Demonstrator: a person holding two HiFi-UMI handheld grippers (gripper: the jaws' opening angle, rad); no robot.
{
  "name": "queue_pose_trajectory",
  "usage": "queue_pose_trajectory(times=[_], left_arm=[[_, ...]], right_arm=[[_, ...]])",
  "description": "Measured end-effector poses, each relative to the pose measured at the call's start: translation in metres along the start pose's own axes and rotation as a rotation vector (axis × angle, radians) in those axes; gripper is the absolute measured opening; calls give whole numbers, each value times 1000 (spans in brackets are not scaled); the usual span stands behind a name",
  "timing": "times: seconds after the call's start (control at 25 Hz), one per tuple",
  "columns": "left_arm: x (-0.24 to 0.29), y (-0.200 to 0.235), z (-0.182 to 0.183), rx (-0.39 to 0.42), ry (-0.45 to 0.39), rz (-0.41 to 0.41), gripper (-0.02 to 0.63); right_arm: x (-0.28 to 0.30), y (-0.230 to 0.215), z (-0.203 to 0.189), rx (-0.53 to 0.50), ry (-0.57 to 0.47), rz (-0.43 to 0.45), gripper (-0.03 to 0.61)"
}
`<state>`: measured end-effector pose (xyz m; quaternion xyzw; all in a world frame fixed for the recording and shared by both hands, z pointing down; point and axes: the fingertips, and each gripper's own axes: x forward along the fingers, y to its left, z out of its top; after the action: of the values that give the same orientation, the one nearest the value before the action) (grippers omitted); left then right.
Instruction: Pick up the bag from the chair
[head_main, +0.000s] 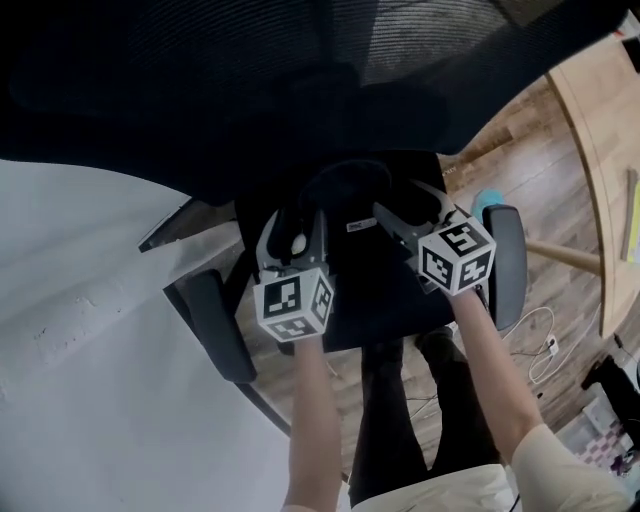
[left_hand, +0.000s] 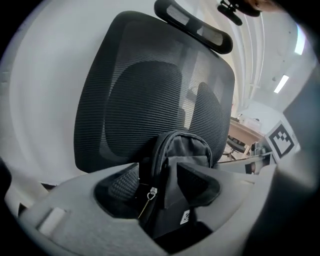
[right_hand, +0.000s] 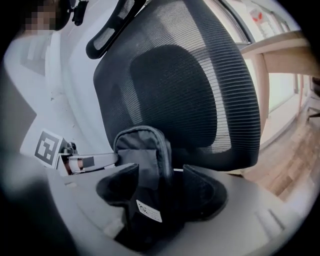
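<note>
A small black bag (head_main: 348, 205) stands upright on the seat of a black office chair, against its mesh back (left_hand: 140, 95). In the left gripper view the bag (left_hand: 182, 150) rises between the jaws, with a zip pull hanging at its left edge. My left gripper (left_hand: 157, 187) is open, its pads on either side of the bag's lower part. My right gripper (right_hand: 160, 192) is open too, with the bag (right_hand: 142, 150) and its white label between the pads. From the head view, the left gripper (head_main: 295, 228) and right gripper (head_main: 405, 205) flank the bag.
The chair's armrests (head_main: 215, 325) (head_main: 505, 265) stick out on both sides of the seat. A white wall (head_main: 80, 330) is at the left. Wooden floor with cables (head_main: 540, 345) and a wooden table (head_main: 600, 130) lie to the right. The person's dark trousers (head_main: 400, 420) are below the seat.
</note>
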<state>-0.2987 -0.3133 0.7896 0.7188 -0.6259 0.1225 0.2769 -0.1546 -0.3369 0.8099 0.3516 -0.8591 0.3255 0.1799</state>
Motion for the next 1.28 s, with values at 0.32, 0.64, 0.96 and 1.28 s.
queue_pose_trajectory(times=[0.32, 0.64, 0.96, 1.28], left_arm=[[24, -6, -21, 32, 56, -133, 244], [33, -8, -34, 28, 28, -190, 203], [10, -12, -32, -4, -2, -204, 124], [-38, -25, -11, -8, -76, -171, 118]], right_arm=[[29, -5, -12, -36, 33, 60, 276], [38, 0, -26, -20, 29, 127, 137], [23, 21, -24, -115, 32, 82, 83], [-15, 55, -7, -173, -1, 93, 81]])
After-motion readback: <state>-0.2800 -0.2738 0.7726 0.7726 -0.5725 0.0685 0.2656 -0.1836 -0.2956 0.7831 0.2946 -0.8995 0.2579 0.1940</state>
